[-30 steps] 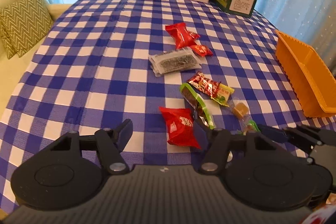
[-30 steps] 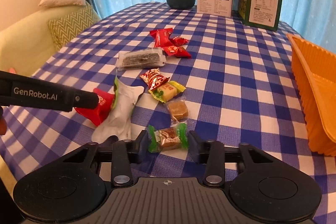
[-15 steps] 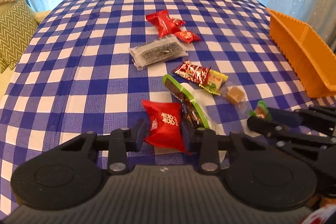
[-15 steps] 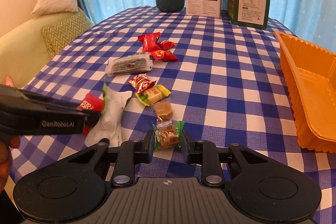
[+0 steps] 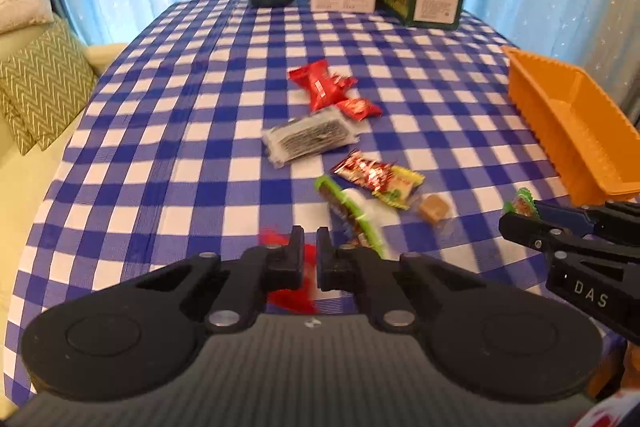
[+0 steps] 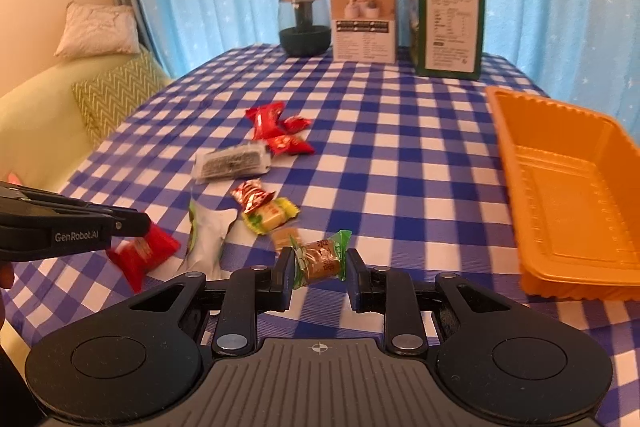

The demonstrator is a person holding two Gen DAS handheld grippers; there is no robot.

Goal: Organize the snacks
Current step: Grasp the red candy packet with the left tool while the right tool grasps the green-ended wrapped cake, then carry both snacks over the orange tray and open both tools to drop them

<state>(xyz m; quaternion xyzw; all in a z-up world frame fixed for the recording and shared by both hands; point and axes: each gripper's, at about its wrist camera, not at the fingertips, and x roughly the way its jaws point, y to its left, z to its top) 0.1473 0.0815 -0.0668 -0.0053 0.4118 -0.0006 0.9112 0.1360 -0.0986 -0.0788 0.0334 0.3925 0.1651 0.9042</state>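
Here the right gripper [image 6: 318, 275] pinches a green-ended, brown-wrapped candy [image 6: 320, 259].

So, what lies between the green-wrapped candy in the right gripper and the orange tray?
Only bare checked tablecloth lies between the green-wrapped candy and the orange tray; no snack is there, as the right wrist view shows.

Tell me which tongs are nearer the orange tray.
Right. The right tongs, shut on a green-wrapped candy, sit just left of the orange tray; the left tongs, gripping a red packet, are farther left.
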